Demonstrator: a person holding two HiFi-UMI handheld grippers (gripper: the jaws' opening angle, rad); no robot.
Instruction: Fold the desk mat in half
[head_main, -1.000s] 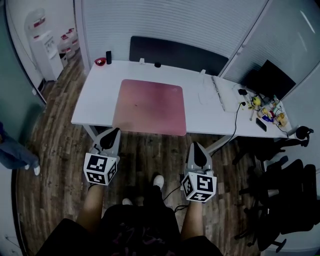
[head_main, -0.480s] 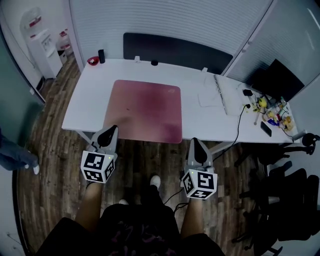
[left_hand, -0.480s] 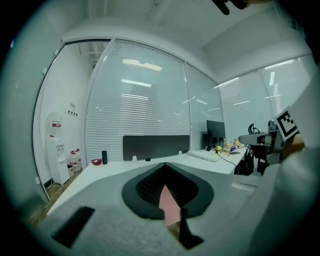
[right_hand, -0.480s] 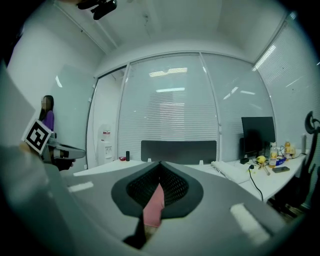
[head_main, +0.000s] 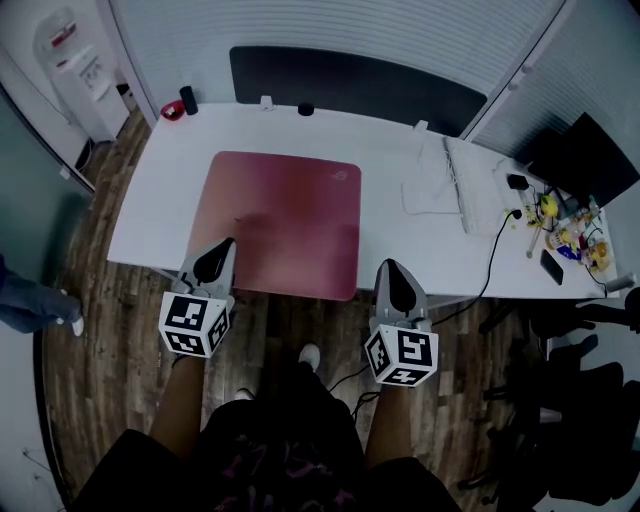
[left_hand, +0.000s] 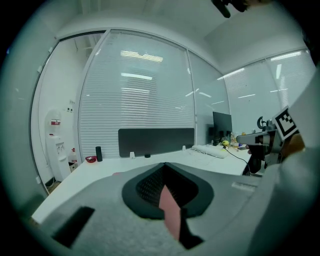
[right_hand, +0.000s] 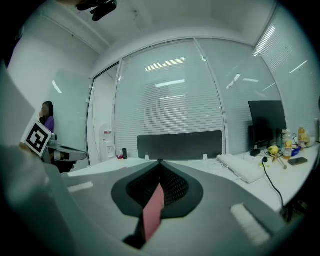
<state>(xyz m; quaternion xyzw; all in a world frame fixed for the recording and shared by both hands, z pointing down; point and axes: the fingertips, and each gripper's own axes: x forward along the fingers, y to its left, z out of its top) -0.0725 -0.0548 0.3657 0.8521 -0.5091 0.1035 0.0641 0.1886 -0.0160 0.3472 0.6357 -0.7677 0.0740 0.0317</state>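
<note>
Left gripper (head_main: 221, 247) and right gripper (head_main: 389, 268), jaws together and empty, have moved up to the lower edge of the pink desk mat (head_main: 285, 215), which lies flat mid-frame; folding not begun

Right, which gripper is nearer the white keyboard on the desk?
Right. The right gripper is off the near-right corner of the desk mat, the keyboard side; the left gripper is off its near-left corner.
</note>
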